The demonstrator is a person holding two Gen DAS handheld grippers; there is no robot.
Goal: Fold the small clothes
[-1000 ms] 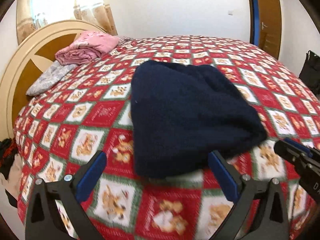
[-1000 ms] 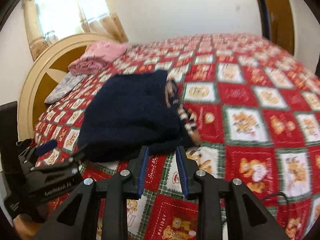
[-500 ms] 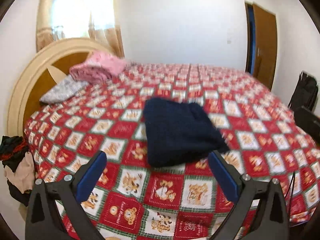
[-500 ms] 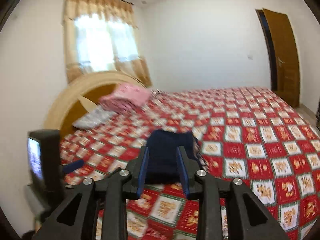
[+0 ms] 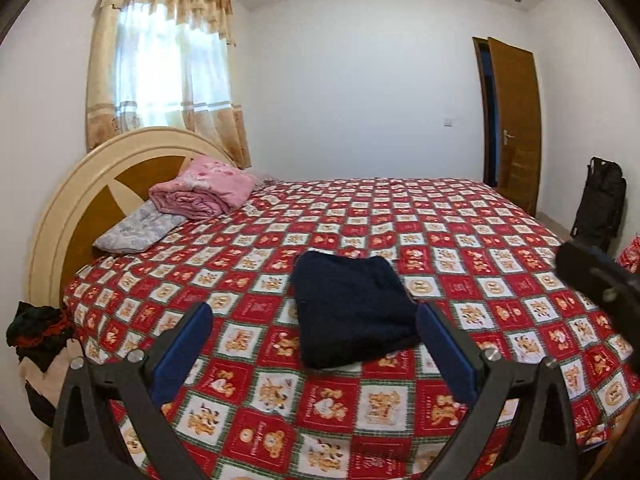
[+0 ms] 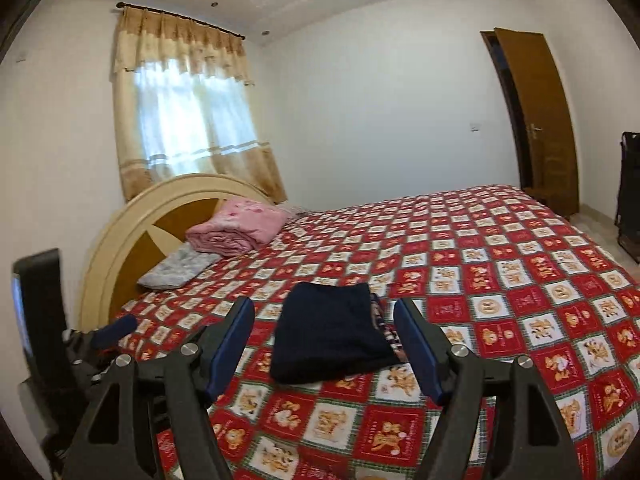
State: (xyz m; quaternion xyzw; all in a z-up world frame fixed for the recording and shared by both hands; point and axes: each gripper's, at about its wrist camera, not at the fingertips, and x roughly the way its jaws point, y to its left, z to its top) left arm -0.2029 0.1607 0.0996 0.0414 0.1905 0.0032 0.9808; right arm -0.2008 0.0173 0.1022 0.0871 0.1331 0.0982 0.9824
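Far off to the left of the left hand-held gripper (image 5: 314, 344), a heap of dark clothes (image 5: 38, 332) lies beside the bed (image 5: 460, 240), below the round wooden headboard (image 5: 100, 188). Ahead of that gripper and to its left, a grey pillow (image 5: 136, 228) lies under a folded pink blanket (image 5: 204, 192), both against the headboard, with a curtained window (image 5: 168, 64) above them. The left hand-held gripper has its jaws spread wide and holds nothing. The folded navy garment (image 5: 352, 312) lies flat on the red teddy-bear bedspread just ahead of it, seen between its blue pads (image 5: 184, 352) but clear of them. From the right wrist view, the right hand-held gripper (image 6: 324, 348) is also empty, its jaws opening, and the same navy garment (image 6: 328, 340) lies on the bed beyond its fingertips, with a patterned edge showing at the garment's right side. Far ahead and to the right of both grippers, a brown door (image 5: 516, 120) stands ajar, and a black bag (image 5: 600, 200) leans by the wall.
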